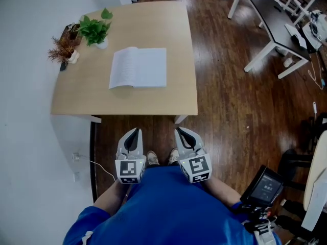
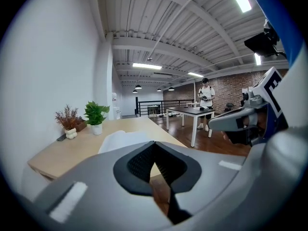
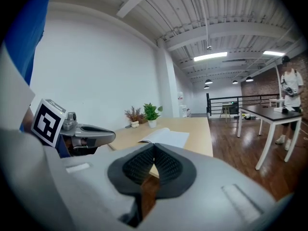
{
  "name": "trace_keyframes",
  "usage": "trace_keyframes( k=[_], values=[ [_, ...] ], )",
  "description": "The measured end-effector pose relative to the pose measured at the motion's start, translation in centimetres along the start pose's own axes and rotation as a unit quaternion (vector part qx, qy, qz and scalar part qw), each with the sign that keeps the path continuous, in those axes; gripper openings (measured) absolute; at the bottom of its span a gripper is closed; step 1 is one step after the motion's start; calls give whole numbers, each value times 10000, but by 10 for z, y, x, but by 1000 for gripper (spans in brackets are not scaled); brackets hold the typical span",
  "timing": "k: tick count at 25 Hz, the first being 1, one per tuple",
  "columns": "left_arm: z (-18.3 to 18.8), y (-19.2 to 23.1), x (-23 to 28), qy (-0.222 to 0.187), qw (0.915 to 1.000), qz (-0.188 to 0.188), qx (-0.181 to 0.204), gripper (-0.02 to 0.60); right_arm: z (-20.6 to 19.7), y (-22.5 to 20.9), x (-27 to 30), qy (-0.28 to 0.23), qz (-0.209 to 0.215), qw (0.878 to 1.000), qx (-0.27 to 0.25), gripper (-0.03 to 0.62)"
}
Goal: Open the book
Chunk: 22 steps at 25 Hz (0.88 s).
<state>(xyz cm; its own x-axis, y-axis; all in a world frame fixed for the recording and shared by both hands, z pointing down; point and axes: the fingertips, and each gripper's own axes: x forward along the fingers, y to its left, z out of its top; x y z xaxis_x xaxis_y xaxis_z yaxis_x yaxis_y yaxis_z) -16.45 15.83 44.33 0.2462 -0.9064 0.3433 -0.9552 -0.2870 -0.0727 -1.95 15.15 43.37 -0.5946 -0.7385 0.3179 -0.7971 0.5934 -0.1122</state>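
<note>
So the book (image 1: 138, 68) is lying flat and open on the table (image 1: 168, 98), pages up. It's roughly mid-table, a bit toward the far side, with a green potted plant (image 1: 95, 30) and a dried plant (image 1: 63, 49) off in the far left corner.

Looks to me like the opening part is already done, which would explain why both tools are parked well away from it. The left gripper (image 1: 135, 131) and right gripper (image 1: 180, 131) hang side by side over the floor (image 1: 225, 106), on the near side of the table edge and close to the person's blue shirt (image 1: 168, 208). Both have their jaws pressed together with nothing in them. Each gripper view shows only floor and table edge through the small gap.

Stuff I can't make out:
- The print on the pages is way too small.
- The cover is face down, so it's hidden.
- The hands holding the grippers are tucked out of sight under the shirt.
- There's a dark thing (image 1: 69, 32) behind the plants that I can't identify.
</note>
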Motion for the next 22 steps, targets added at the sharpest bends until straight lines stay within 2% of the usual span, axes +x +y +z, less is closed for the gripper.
trace_keyframes(
  k=[12,22],
  values=[
    [-8,14,-17,-115,9998,-136,-76,6,3,29,4,3,-130,9998,-131,3],
    [-5,18,-15,-160,9996,-220,-45,6,5,33,4,-8,-229,9996,-153,3]
  ],
)
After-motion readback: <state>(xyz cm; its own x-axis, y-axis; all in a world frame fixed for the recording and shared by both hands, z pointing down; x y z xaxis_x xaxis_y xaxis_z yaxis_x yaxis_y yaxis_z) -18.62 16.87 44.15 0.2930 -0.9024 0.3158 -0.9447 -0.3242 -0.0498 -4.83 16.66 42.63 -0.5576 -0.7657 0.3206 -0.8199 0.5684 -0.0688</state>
